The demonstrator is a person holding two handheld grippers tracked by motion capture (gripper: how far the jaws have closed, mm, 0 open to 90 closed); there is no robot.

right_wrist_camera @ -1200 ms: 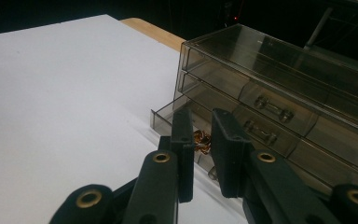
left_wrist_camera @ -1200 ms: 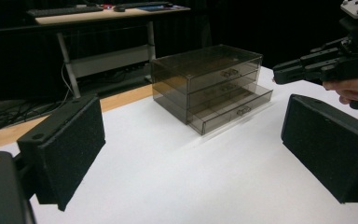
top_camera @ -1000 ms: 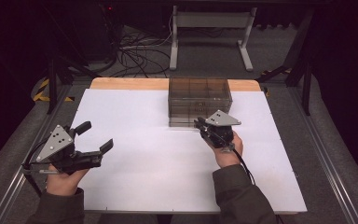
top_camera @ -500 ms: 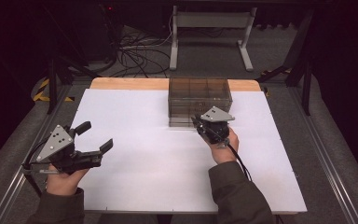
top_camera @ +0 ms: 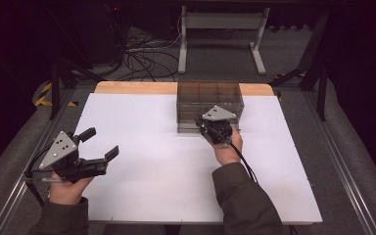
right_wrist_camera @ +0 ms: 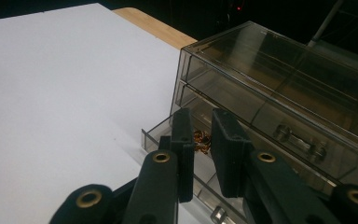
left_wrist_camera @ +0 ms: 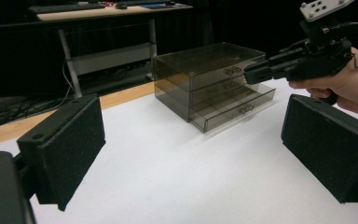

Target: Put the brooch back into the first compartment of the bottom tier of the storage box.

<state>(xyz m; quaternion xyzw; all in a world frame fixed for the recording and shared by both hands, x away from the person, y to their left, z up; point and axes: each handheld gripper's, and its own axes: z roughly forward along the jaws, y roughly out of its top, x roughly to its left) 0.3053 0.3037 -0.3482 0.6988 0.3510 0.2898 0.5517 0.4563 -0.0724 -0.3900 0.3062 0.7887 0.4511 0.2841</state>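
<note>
A smoky see-through box of three drawers [top_camera: 209, 98] [left_wrist_camera: 200, 70] [right_wrist_camera: 279, 74] stands at the back middle of the white table [top_camera: 142, 171]. Its bottom drawer [left_wrist_camera: 235, 109] [right_wrist_camera: 161, 130] is pulled out a little, and small copper-coloured bits [right_wrist_camera: 200, 139] lie inside it. My right gripper [top_camera: 201, 125] [right_wrist_camera: 202, 128] [left_wrist_camera: 254, 73] hovers at the box's front, over the drawer's corner. Its jaws are nearly together with nothing between them. My left gripper [top_camera: 99, 143] [left_wrist_camera: 196, 140] is held at the table's left side, wide open and holding nothing, pointing toward the box.
A strip of wooden tabletop [top_camera: 137, 88] runs behind the white sheet. Beyond the table are a metal stand [top_camera: 220, 29] and cables [top_camera: 142, 58] on the floor. Metal rails [top_camera: 342, 166] border both sides of the table.
My right gripper has moved left and slightly farther along the front of the drawer box. The left gripper has kept still.
</note>
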